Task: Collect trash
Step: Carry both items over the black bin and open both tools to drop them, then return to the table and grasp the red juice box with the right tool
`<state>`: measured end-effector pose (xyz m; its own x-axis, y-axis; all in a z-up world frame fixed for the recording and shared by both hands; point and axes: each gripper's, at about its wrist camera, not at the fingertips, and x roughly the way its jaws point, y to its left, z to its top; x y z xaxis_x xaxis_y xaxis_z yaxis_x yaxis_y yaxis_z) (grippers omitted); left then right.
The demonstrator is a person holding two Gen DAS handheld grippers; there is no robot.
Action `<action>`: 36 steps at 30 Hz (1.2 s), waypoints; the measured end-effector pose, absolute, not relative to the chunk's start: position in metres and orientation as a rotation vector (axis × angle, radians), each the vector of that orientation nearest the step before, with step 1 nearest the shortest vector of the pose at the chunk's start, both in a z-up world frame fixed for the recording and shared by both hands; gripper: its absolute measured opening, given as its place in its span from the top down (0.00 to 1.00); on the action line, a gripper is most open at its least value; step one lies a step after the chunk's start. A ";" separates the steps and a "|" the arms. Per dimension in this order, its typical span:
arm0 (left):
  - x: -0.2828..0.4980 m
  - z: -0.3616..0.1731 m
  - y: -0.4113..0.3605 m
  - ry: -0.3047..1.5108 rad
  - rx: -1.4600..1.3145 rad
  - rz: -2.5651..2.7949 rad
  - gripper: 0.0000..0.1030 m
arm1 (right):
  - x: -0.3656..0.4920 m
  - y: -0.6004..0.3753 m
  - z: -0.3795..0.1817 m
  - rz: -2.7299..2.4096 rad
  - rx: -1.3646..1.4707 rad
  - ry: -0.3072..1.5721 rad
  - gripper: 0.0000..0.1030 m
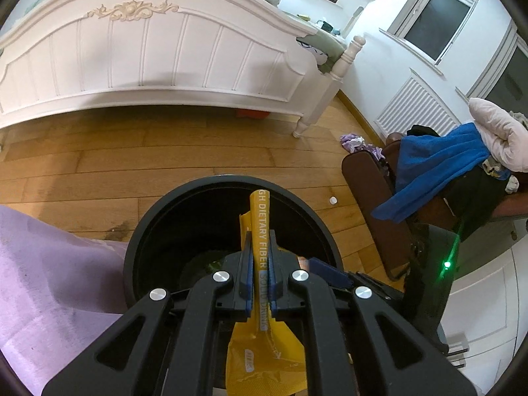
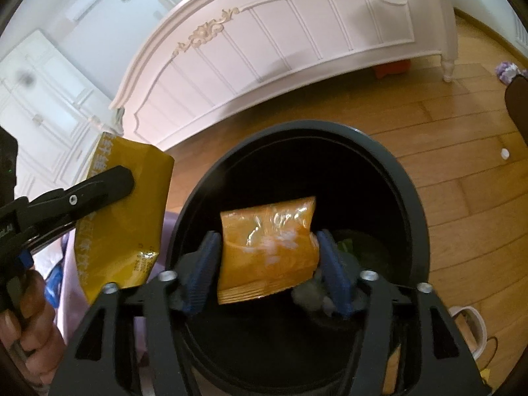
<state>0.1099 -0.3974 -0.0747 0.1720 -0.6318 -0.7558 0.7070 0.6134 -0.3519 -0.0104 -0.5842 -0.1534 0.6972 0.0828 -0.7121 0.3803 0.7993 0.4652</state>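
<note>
Claws (image 1: 259, 247) (image 2: 269, 254) pinch glossy crinkled yellow (image 1: 259, 227) and orange (image 2: 267, 247) sachets over round black bin (image 2: 409, 198).

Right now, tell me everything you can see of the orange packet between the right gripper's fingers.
The orange packet is a small, glossy plastic sachet, crinkled and shiny, with a ribbed sealed edge along its bottom. It is tilted slightly, held flat-on to the camera. The right gripper pinches it from both sides with its blue fingers. It hangs over the open mouth of the black bin, not yet dropped.

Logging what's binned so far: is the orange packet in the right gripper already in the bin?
Not yet. The orange packet sits between the right gripper's fingers above the black bin's opening.
</note>
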 end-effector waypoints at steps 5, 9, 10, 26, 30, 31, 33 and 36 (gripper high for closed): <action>0.109 -0.070 -0.391 1.038 0.083 -0.963 0.63 | -0.016 -0.578 -0.143 -0.189 0.627 0.790 0.36; 0.102 -0.056 -0.378 0.972 0.058 -0.965 0.24 | -0.021 -0.569 -0.127 -0.192 0.608 0.770 0.36; 0.101 -0.053 -0.375 0.970 0.052 -0.968 0.24 | -0.022 -0.566 -0.122 -0.194 0.599 0.764 0.36; 0.063 -0.003 -0.198 0.808 -0.003 -0.670 0.15 | 0.028 -0.440 -0.020 0.049 0.301 0.716 0.30; 0.050 0.002 -0.141 0.775 -0.010 -0.564 0.13 | 0.054 -0.381 -0.005 0.166 0.181 0.742 0.30; 0.047 0.002 -0.125 0.763 -0.003 -0.539 0.13 | 0.060 -0.364 -0.001 0.200 0.139 0.745 0.30; 0.042 0.003 -0.099 0.733 0.022 -0.510 0.13 | 0.069 -0.337 0.005 0.248 0.076 0.747 0.30; 0.038 0.002 -0.056 0.690 0.113 -0.529 0.06 | 0.083 -0.300 0.012 0.310 -0.046 0.747 0.20</action>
<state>0.0382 -0.0558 0.0018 0.6457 -0.4274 -0.6328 0.5007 0.8626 -0.0718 0.0832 -0.3004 0.0124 0.6908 0.2609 -0.6744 -0.2935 0.9535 0.0682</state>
